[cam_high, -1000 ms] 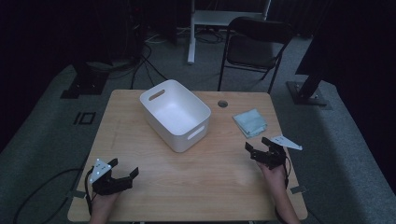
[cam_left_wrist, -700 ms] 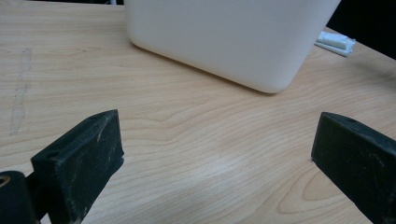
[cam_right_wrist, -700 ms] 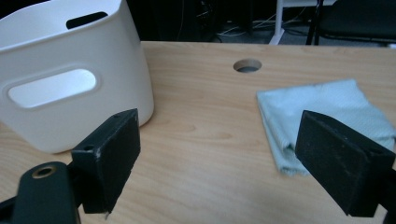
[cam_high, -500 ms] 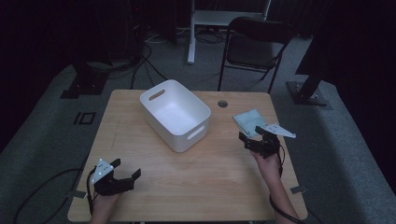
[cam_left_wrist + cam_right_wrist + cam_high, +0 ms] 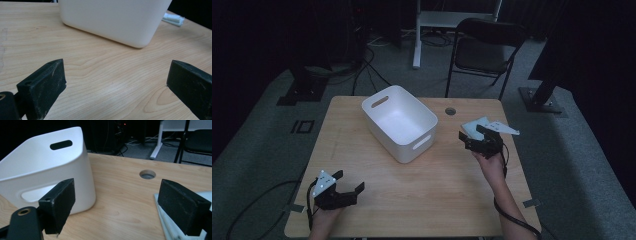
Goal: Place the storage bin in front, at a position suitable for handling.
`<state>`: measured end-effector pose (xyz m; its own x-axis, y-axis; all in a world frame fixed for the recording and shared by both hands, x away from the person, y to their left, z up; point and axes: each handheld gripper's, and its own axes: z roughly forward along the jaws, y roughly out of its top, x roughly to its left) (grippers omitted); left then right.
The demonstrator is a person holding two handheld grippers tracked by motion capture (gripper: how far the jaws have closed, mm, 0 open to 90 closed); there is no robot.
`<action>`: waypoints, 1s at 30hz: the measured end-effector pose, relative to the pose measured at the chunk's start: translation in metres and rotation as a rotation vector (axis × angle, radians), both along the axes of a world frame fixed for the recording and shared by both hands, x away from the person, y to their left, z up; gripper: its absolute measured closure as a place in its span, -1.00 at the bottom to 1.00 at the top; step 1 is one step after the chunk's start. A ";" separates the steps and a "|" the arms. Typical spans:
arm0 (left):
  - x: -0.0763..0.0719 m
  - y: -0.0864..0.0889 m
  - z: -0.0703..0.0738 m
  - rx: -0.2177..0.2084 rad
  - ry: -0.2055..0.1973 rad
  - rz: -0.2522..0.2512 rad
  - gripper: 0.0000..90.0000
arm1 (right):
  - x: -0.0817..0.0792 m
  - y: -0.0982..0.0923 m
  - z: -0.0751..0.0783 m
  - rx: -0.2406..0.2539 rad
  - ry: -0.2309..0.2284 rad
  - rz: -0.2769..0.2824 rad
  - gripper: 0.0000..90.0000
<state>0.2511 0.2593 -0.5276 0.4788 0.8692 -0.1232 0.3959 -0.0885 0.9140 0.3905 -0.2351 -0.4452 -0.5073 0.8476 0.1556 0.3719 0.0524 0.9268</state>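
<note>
A white plastic bin [image 5: 399, 122] with handle slots stands at the table's middle. A pale folded cloth [image 5: 474, 126] lies flat at the right side. My right gripper [image 5: 470, 133] hovers open at the cloth's near edge. In the right gripper view the right gripper [image 5: 125, 207] has its right jaw over the cloth [image 5: 166, 225] and its left jaw in front of the bin [image 5: 42, 175]. My left gripper [image 5: 348, 181] rests open at the near left corner, nothing between its jaws. The left gripper view has the left gripper [image 5: 116, 85] facing the bin [image 5: 112, 20], with the cloth [image 5: 173, 18] beyond.
The wooden table [image 5: 422, 200] has a round cable hole [image 5: 450, 111] near its far edge. A black folding chair [image 5: 484, 50] and a white stand [image 5: 417, 35] are behind the table. Cables trail from both grippers.
My right gripper has moved away from the person and a little left, up to the folded cloth. The left gripper has stayed almost still.
</note>
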 end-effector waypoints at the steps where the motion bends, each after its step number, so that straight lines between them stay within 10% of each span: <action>1: 0.000 -0.001 0.000 0.000 0.000 -0.001 -0.95 | 0.002 0.002 0.002 -0.002 -0.001 0.003 -0.69; 30: 0.000 0.001 0.001 -0.002 -0.002 -0.009 -0.95 | 0.049 0.063 0.035 -0.013 -0.001 0.079 -0.68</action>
<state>0.2514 0.2598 -0.5270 0.4869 0.8646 -0.1239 0.3931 -0.0902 0.9150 0.4396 -0.1723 -0.4105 -0.5731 0.8066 0.1445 0.3652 0.0935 0.9262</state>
